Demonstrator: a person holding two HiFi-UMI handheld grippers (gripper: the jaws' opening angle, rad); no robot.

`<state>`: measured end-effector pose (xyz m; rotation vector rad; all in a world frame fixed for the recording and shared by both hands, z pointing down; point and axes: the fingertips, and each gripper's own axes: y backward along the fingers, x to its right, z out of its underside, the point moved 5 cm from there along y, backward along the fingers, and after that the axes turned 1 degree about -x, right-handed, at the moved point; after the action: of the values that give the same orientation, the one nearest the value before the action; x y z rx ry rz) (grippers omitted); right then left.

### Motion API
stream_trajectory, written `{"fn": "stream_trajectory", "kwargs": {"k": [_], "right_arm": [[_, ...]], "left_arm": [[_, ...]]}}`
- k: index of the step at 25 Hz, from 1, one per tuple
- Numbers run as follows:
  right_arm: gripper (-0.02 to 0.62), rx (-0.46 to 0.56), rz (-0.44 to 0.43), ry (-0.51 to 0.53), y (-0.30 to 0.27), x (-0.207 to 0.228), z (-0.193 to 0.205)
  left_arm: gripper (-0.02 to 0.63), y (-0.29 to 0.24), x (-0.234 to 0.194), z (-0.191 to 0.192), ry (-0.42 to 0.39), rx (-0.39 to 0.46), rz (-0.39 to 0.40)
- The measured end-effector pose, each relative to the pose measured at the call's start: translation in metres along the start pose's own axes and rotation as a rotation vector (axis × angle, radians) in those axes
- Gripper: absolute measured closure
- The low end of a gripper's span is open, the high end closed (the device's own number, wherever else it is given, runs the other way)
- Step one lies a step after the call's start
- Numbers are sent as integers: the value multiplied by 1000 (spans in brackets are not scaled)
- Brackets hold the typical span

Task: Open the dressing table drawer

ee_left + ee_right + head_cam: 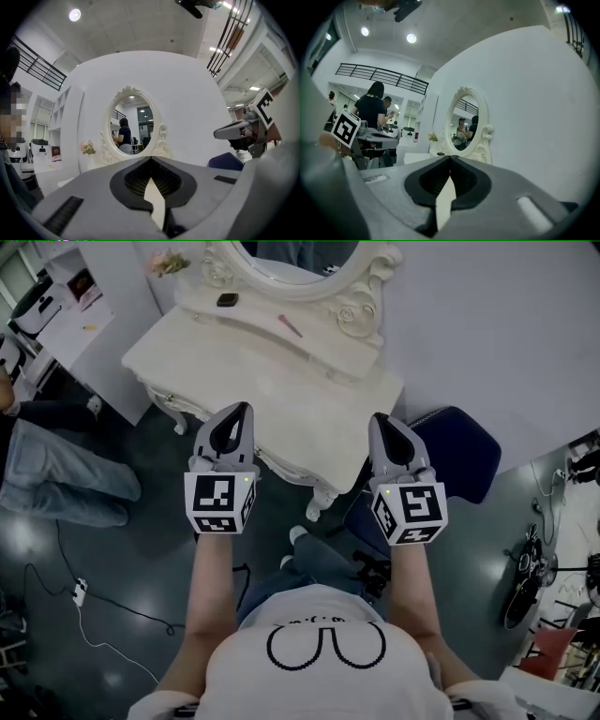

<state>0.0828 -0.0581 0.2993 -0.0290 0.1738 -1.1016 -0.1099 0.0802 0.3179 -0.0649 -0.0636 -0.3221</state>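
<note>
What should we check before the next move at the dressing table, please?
1. Left gripper empty: ok, nothing between its shut jaws.
2. Right gripper empty: ok, also shut on nothing.
3. Jaws open to take a handle: not ok, both are shut.
4. Drawer front in view: cannot tell, the tabletop hides it from above.
5. Loose items clear of the front edge: ok, they lie back by the mirror.
</note>
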Motion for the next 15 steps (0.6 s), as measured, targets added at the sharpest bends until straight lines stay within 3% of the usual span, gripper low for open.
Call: {"fn": "stream_trajectory", "kwargs": {"k": [9,15], "right_arm": [[595,-25,-9,-15,-57,1,18],[595,-63,25,-37,-106,11,38]], "left_arm": [[608,-45,-25,16,1,-25,34],[607,-104,-42,27,-23,-62,103]]}}
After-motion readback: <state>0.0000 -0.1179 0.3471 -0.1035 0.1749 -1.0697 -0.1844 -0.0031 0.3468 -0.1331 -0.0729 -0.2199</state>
